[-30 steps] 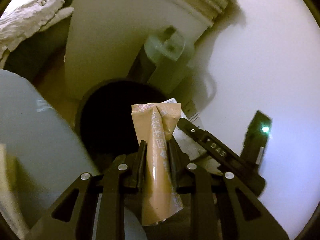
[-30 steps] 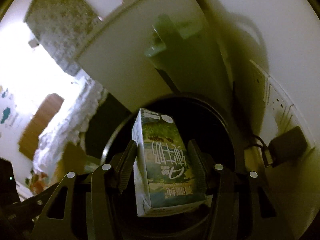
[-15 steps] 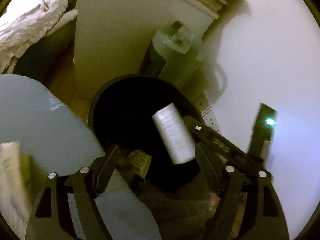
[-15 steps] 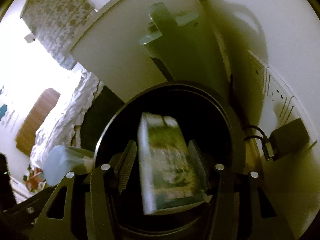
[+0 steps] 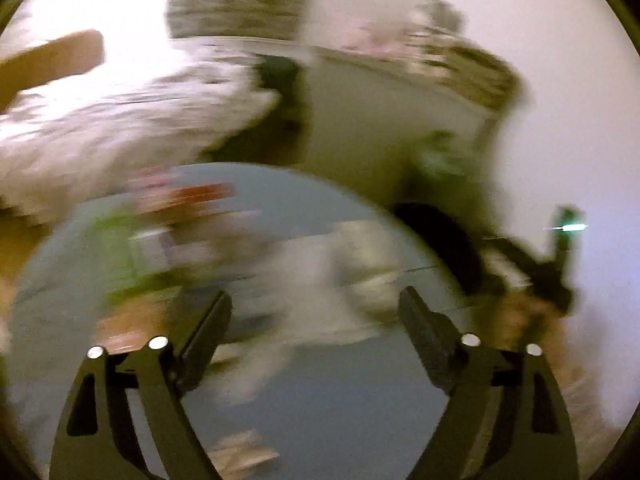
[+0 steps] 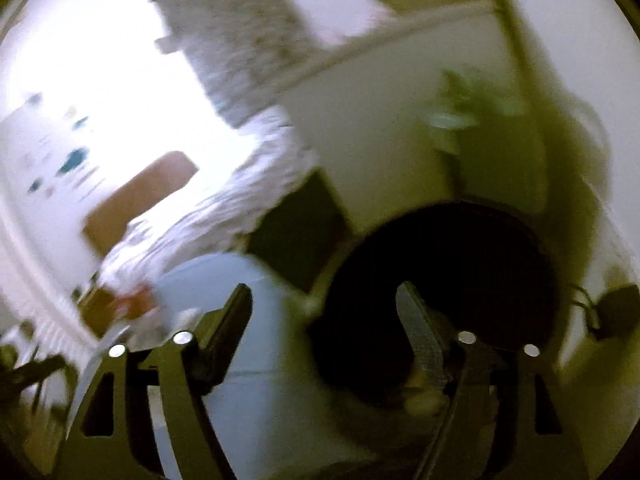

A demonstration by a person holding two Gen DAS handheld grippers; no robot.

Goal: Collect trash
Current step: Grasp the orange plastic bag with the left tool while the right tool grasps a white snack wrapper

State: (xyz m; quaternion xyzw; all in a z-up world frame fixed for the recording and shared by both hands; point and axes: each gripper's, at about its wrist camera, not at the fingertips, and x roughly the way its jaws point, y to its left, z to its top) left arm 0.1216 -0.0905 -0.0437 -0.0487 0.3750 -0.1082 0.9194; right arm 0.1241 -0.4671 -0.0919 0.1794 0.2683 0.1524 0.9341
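White bedding, cabinet, wall adapter.

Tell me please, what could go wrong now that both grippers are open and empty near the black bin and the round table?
1. The left gripper has just opened and faces blurred litter on the round blue table; a hasty grab could knock pieces off.
2. The right gripper, jaws also just opened, straddles the black bin rim and could bump it.
3. Both views are blurred, so aiming may be poor.

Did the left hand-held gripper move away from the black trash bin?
Yes. The left hand-held gripper, its jaws just opened and empty, has swung left: the black trash bin has slid to the right edge, and the blue round table now fills the view.
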